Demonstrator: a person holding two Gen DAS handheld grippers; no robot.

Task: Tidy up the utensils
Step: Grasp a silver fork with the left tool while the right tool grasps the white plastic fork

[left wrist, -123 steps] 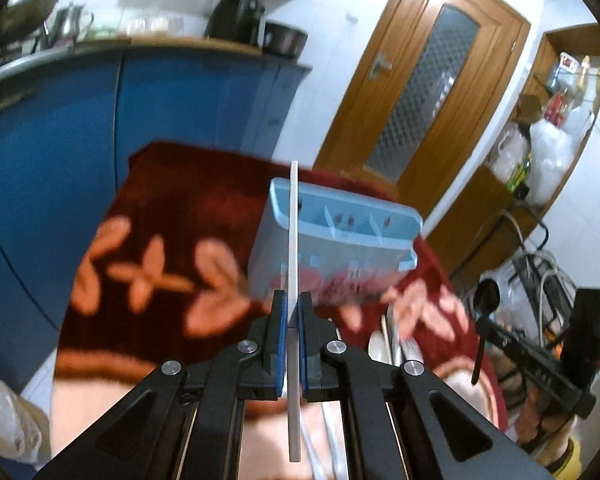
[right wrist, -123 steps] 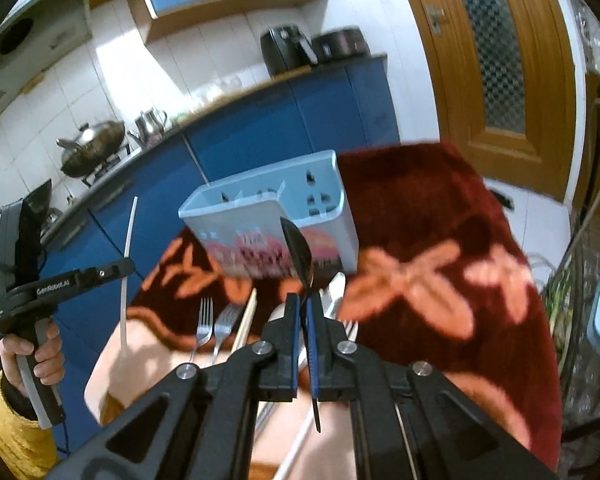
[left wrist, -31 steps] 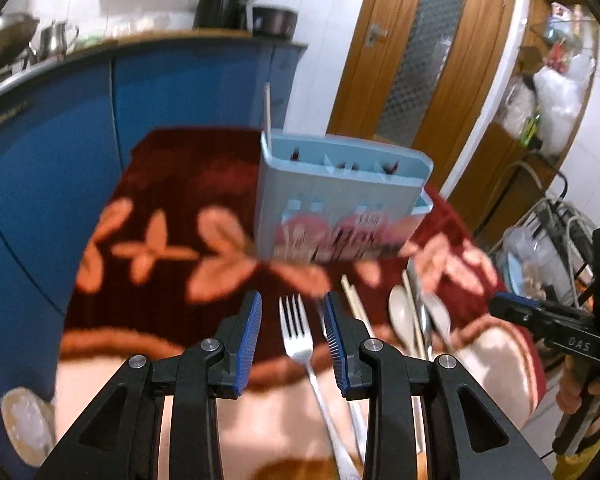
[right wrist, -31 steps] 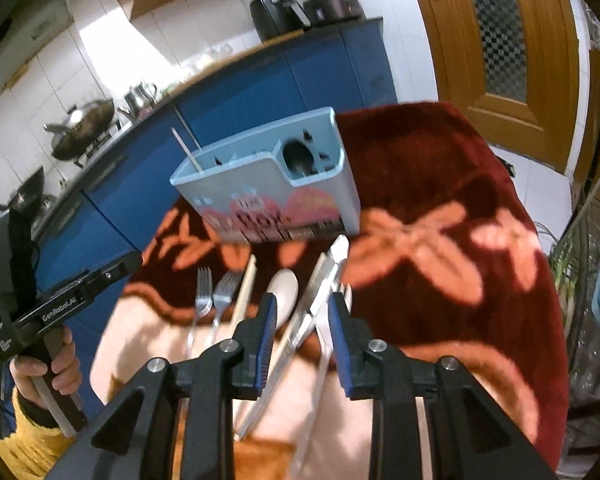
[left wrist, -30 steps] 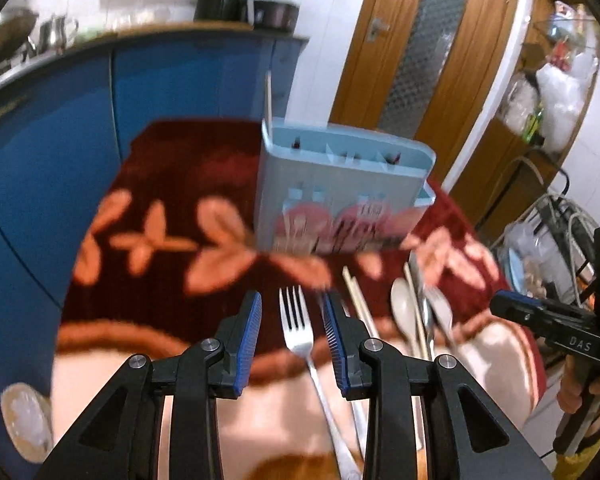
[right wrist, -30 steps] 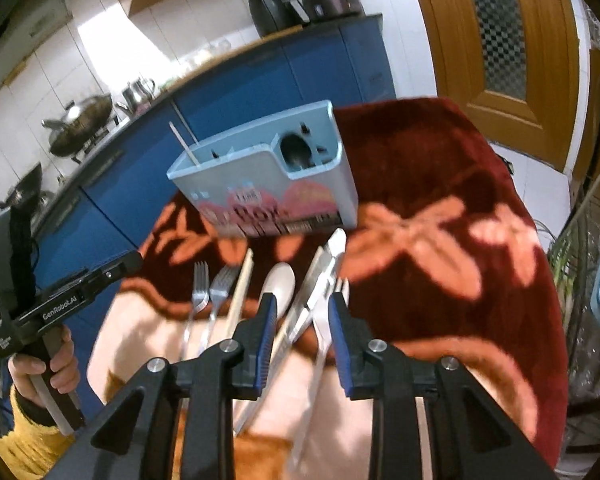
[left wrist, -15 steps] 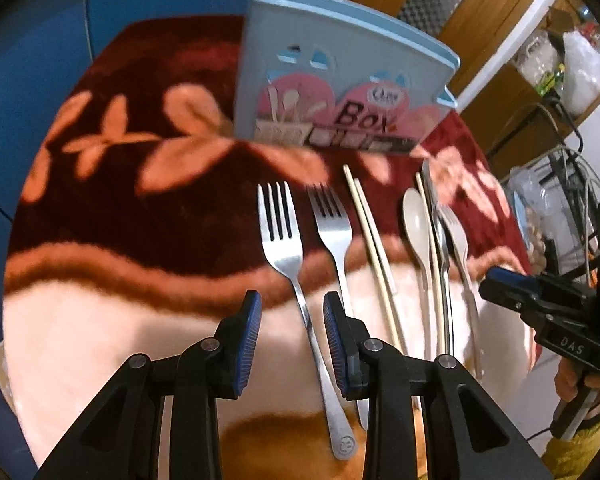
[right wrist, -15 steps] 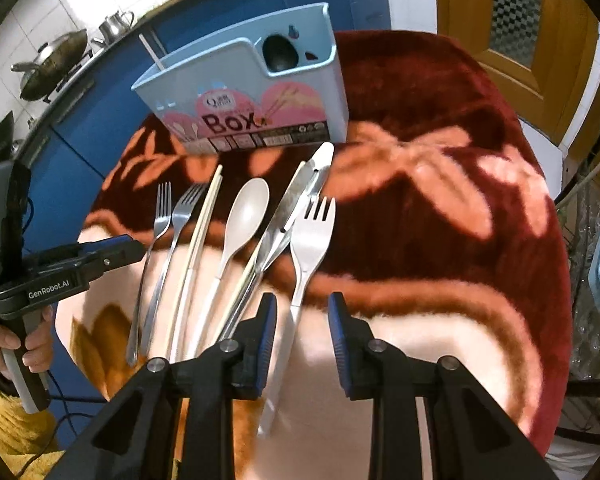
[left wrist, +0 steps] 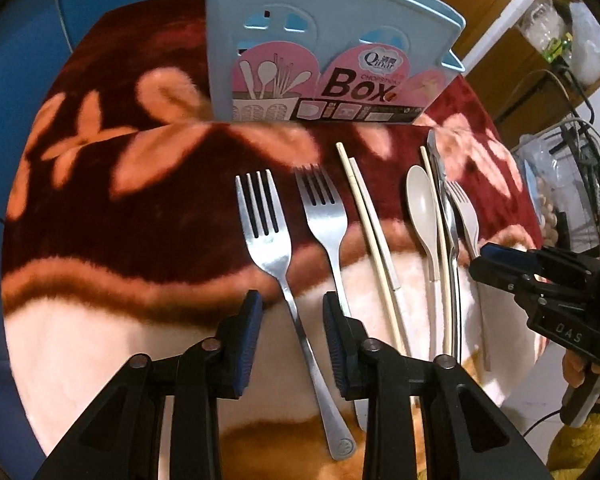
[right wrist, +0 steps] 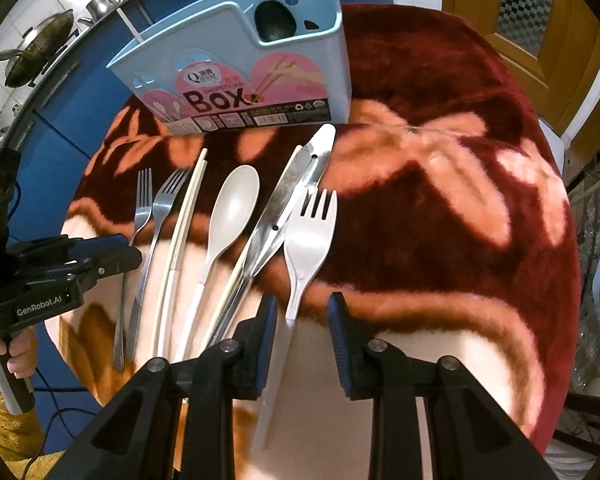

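Forks first: two steel forks lie side by side on the red floral blanket [left wrist: 100, 208] over the desk, tines toward the blue utensil box [left wrist: 324, 52]. Left gripper [left wrist: 292, 312] hovers low over the left steel fork [left wrist: 268, 236], jaws wide apart, straddling its handle, gripping nothing. Second steel fork [left wrist: 324, 216] lies just right of it, its handle passing by the right jaw. Next, a pair of pale chopsticks [left wrist: 374, 236], then a beige spoon [left wrist: 422, 208], one more single chopstick, a steel knife [left wrist: 446, 208] and a white plastic fork [left wrist: 466, 216], all lying roughly parallel.

Right wrist view, left to right: left gripper [right wrist: 112, 256] at the frame edge above the steel fork handles, chopsticks [right wrist: 184, 224], beige spoon [right wrist: 230, 208], steel knife [right wrist: 296, 184] lying across a second blade, white plastic fork [right wrist: 310, 236]. Right gripper [right wrist: 302, 312] hangs over the white fork's handle, jaws wide, empty, handle running between them. Utensil box [right wrist: 260, 76] stands upright behind the row, a black spoon [right wrist: 274, 20] in its right compartment and a thin white stick [right wrist: 130, 24] rising from its left end.
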